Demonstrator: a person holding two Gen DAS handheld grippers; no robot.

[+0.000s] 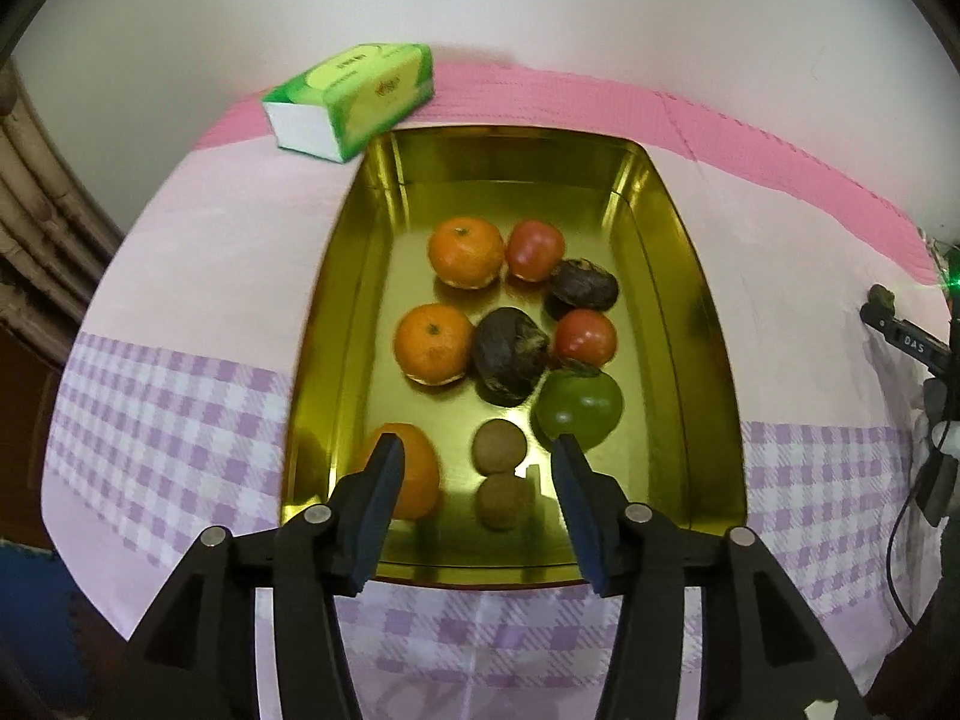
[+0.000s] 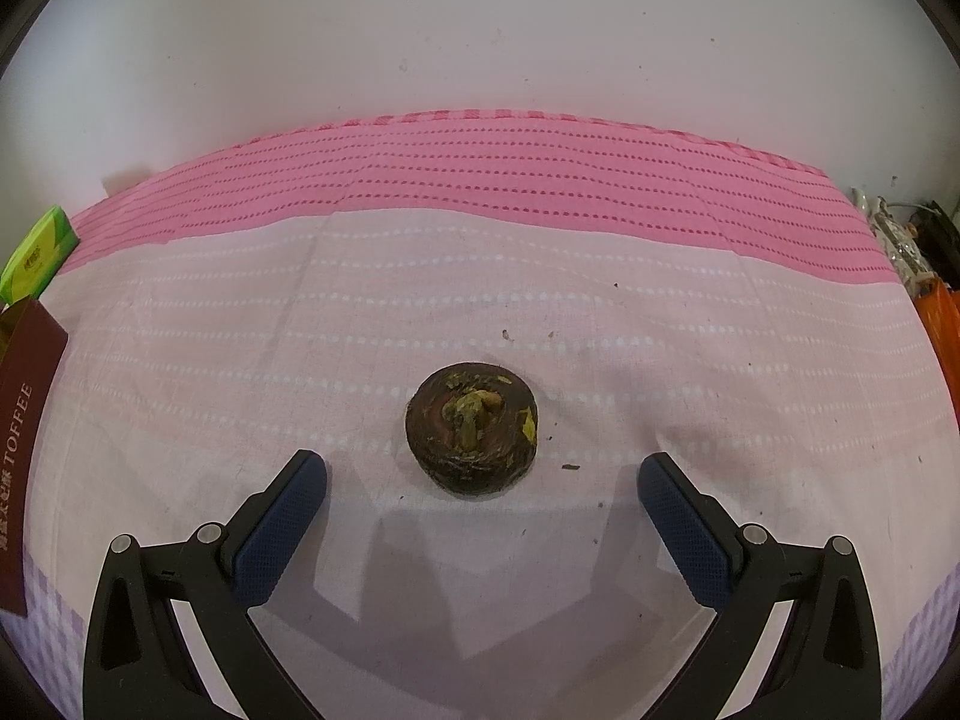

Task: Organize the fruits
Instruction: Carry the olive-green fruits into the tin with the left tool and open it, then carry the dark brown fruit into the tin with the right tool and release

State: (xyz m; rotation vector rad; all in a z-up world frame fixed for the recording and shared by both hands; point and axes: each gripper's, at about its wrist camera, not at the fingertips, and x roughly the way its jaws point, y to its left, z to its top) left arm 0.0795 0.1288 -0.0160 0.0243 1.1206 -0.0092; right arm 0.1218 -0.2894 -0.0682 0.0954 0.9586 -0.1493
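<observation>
Your fruits sit mostly in the gold tray (image 1: pixel 336 312), which rests on the pink and lilac checked cloth (image 1: pixel 198 252). In the left wrist view three oranges line the tray's left side: the far orange (image 1: pixel 465 251), the middle orange (image 1: pixel 433 343) and the near orange (image 1: pixel 414 471), partly hidden behind your left finger. Beside the far orange lies a red tomato (image 1: pixel 534 249), and a second tomato (image 1: pixel 585 337) sits lower right, between a dark round fruit (image 1: pixel 583 283) above it and a green fruit (image 1: pixel 579 409) below. A larger dark fruit (image 1: pixel 510 355) touches the middle orange. Two small brown balls (image 1: pixel 497 447) lie one just behind the other near the tray's front edge.

Your left gripper (image 1: pixel 477 462) hangs above that front edge with its jaws parted and nothing between the pads; the brown balls show in the gap below, untouched.

One dark fruit with a yellowish stem end (image 2: pixel 472 429) lies alone on the cloth in the right wrist view. Your right gripper (image 2: pixel 483 474) has its fingers spread wide, just short of that fruit and not touching it.

A green tissue box (image 1: pixel 354 99) stands at the tray's far left corner. A maroon box marked TOFFEE (image 2: pixel 27 420) shows at the left edge of the right view.
</observation>
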